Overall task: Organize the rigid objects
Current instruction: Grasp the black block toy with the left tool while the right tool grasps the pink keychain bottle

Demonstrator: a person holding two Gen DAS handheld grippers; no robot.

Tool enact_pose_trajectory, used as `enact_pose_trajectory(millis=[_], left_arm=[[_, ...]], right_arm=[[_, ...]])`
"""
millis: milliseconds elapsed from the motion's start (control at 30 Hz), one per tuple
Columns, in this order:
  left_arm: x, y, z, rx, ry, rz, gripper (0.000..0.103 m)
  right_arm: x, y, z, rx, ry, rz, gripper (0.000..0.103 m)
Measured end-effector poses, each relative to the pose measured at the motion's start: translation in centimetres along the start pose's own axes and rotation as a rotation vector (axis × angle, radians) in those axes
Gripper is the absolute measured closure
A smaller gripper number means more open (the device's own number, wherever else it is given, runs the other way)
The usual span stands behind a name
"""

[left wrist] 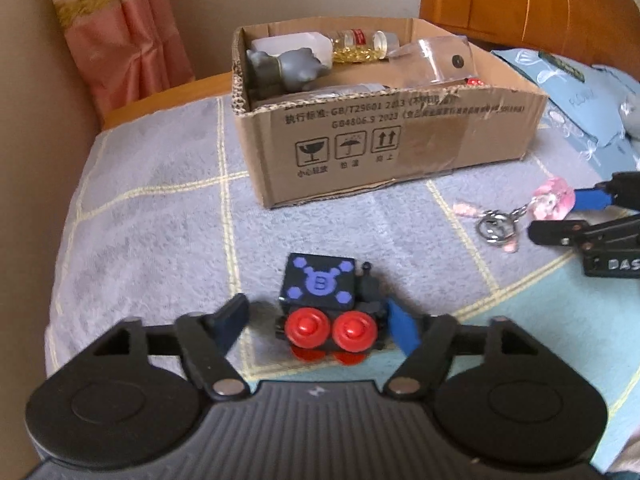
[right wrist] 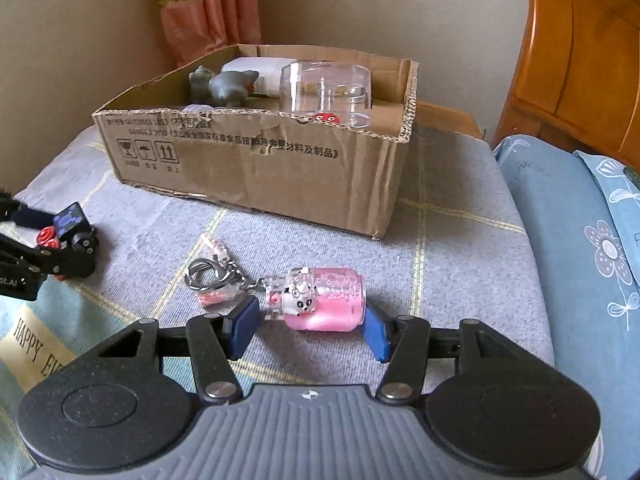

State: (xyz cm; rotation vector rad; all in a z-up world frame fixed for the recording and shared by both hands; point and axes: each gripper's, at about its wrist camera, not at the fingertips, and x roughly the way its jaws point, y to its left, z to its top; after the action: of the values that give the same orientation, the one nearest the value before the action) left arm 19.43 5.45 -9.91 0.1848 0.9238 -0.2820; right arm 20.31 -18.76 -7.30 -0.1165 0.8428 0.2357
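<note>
**Grippers astride two small toys on the bed**

Left gripper (left wrist: 320, 322) stands moderately wide around a black toy block (left wrist: 326, 306) with purple markings and two red round knobs. The blue pad on one side lies just beside or against the toy; the other pad stands clear of it, so nothing is clamped.

The right gripper (right wrist: 310, 326) brackets a pink bottle charm (right wrist: 324, 300) lying on its side, with a small white spotted figure on it. Whether its blue pads press on the bottle or only sit just beside its ends cannot be told. A short chain joins the charm to a metal key ring (right wrist: 210, 274) lying flat nearby.

Both toys rest on a grey blanket (left wrist: 160, 220) crossed by pale yellow lines, spread over the bed. Farther back on it sits an open cardboard box (left wrist: 400, 136) holding a grey animal figure (left wrist: 292, 66), a bottle of yellow capsules (left wrist: 360, 46) and a clear plastic container (right wrist: 326, 90).

Blue flowered pillows (right wrist: 592, 240) lie to the right. Behind are a wooden headboard (left wrist: 532, 0), a beige wall and a pink curtain (left wrist: 120, 28).
</note>
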Motion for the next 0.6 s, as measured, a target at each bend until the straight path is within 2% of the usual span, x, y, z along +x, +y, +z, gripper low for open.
enact_pose_trajectory(millis=[67,233,467,600], left_arm=[[0.0,0.2,0.0,0.014,-0.003,-0.007,0.023],[0.4,0.7,0.4,0.024,0.008,-0.051,0.022],[0.7,1.1,0.7,0.072,0.014,-0.097,0.022],[0.7,1.2,0.6,0.077,0.005,-0.105,0.022]], right_arm=[[0.0,0.0,0.0,-0.006,0.002,0.005,0.04],[0.3,0.5,0.2,-0.016,0.0,0.015,0.028],[1.2,1.2,0.1,-0.022,0.013,0.012,0.0],[1.3,1.2,0.1,-0.019,0.002,0.009,0.0]])
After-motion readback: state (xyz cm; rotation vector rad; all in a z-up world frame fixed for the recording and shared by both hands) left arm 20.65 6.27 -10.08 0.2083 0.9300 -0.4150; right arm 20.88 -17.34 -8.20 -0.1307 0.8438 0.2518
